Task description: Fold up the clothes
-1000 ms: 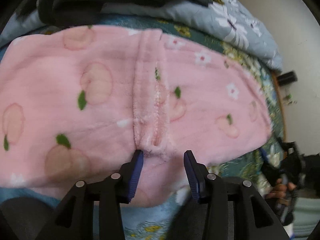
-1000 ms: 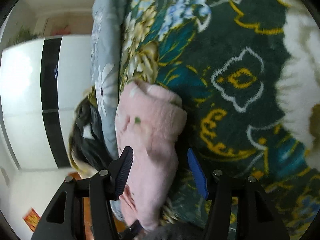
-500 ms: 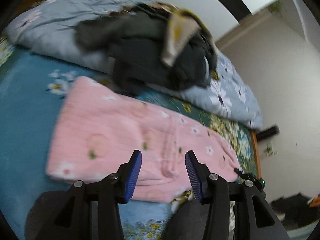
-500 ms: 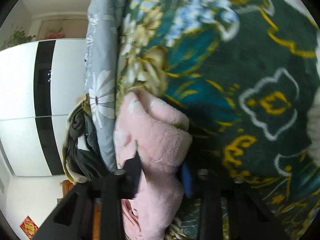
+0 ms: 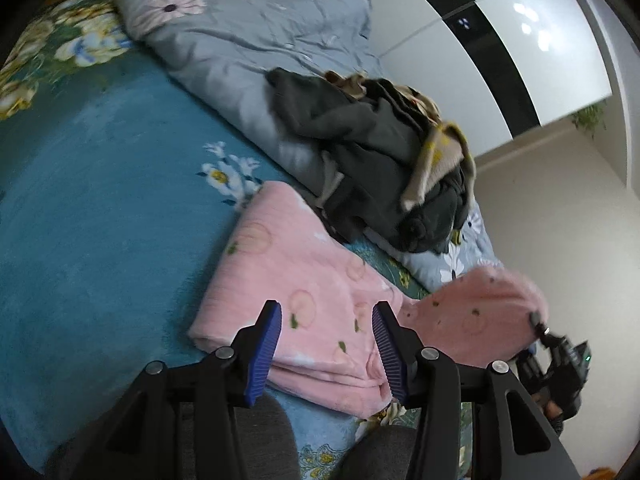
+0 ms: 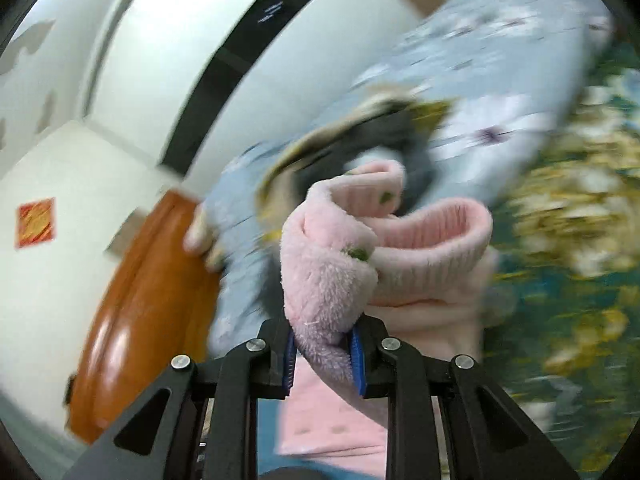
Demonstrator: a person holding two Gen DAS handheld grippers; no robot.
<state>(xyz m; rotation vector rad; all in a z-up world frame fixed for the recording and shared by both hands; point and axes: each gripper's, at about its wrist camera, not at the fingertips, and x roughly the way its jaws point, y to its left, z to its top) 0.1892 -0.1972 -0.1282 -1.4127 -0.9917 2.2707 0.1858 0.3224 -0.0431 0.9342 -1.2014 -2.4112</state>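
Observation:
A pink fleece garment with a peach print lies partly folded on the teal floral bed cover. My left gripper is open and empty, raised above the garment's near edge. My right gripper is shut on the garment's end and holds it lifted; the ribbed cuff curls open above the jaws. In the left wrist view the lifted end rises at the right, with the right gripper at its tip.
A pile of dark clothes lies on a grey flowered quilt just behind the garment. A white wardrobe with a black stripe stands beyond the bed. A wooden bed board shows in the blurred right wrist view.
My left gripper has pulled back and up from the garment, still open. My right gripper has shut on the garment's end and lifted it off the bed, swinging fast.

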